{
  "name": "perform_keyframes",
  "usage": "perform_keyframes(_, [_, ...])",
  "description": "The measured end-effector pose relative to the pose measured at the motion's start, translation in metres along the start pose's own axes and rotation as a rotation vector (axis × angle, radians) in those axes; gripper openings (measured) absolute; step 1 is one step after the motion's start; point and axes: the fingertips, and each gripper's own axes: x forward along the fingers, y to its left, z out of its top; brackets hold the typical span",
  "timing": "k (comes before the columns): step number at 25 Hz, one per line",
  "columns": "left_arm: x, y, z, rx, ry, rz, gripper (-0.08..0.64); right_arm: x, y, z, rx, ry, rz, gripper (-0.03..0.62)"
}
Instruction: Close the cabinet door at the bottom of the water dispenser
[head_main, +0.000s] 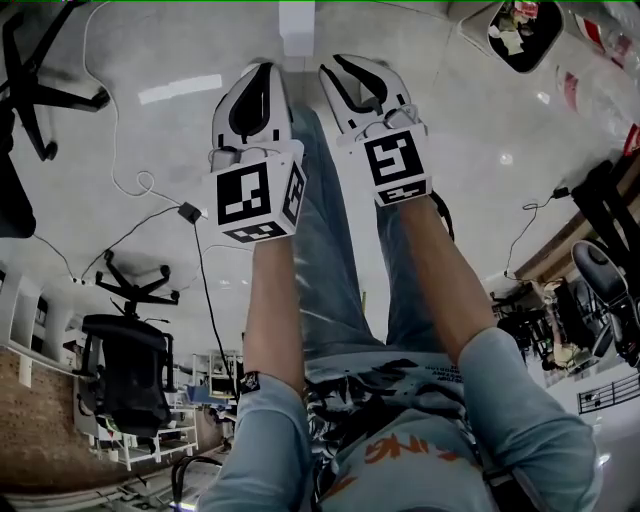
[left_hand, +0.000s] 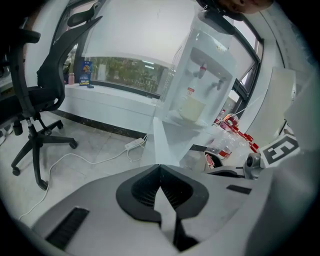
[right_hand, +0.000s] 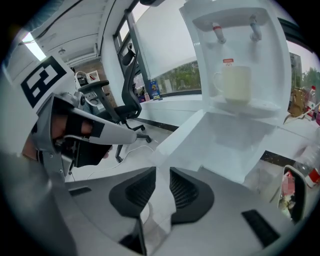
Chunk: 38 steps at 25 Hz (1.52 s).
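Observation:
The white water dispenser stands ahead with a cream cup on its drip shelf. Below it the white cabinet door stands swung out toward me, edge on. My left gripper is shut with nothing in it, its tips short of the door's edge. My right gripper has a narrow gap between its pads and holds nothing; the door lies just beyond its tips. Both grippers point downward side by side.
A black office chair stands left of the dispenser. A white power strip and its cable lie on the floor by the wall. Red-labelled bottles and a waste bin sit to the dispenser's right.

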Motion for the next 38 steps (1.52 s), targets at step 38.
perform_keyframes(38, [0.028,0.007,-0.020,-0.001,0.061,-0.058,0.021,0.053,-0.019,-0.033,0.212,0.022,-0.219,0.192])
